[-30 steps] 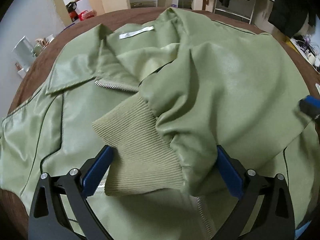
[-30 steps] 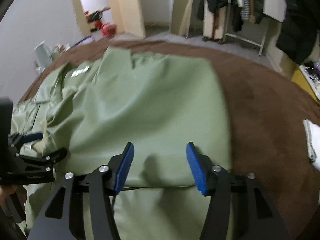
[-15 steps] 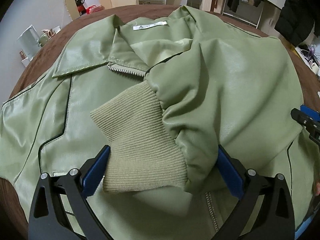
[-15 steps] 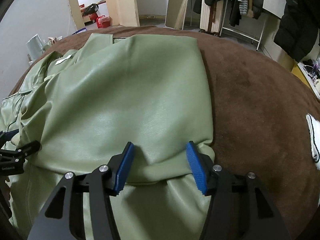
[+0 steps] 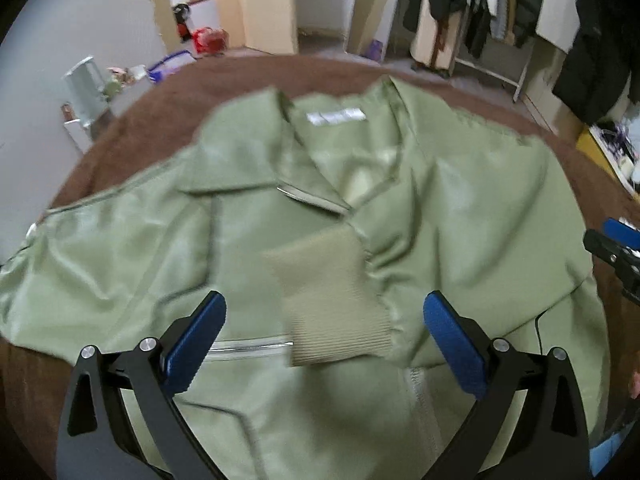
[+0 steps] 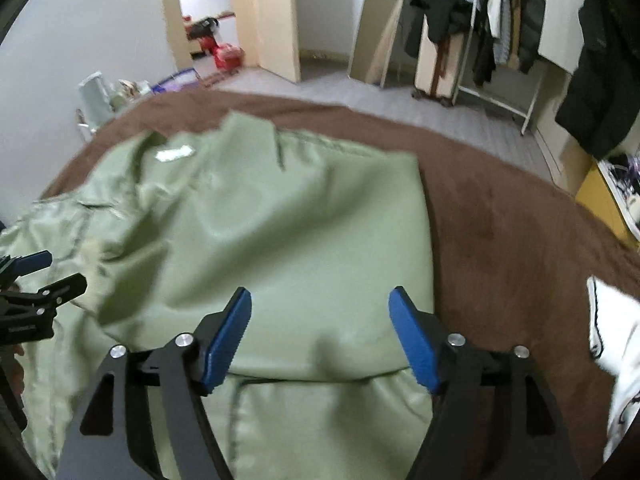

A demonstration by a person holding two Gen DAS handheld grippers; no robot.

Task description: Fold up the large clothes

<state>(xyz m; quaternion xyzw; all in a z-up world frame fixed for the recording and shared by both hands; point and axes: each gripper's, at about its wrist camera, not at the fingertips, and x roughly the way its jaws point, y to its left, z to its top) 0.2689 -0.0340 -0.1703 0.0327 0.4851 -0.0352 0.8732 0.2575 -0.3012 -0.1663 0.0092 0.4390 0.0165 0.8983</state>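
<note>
Broadly, your green jacket (image 5: pixel 248 240) lay spread over the brown bed (image 6: pixel 520 232), one sleeve folded across its front with the ribbed cuff (image 5: pixel 332 300) near the zipper. Your left claw (image 5: pixel 324 344) hung released above that cuff, gripping nothing. Your right claw (image 6: pixel 320 336) had just been opening, its blue pads clear of the folded panel below.

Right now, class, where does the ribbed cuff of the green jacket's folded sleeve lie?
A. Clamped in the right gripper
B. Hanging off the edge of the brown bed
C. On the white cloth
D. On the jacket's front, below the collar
D: the ribbed cuff rests on the green jacket, below the collar, with no pads touching it.
</note>
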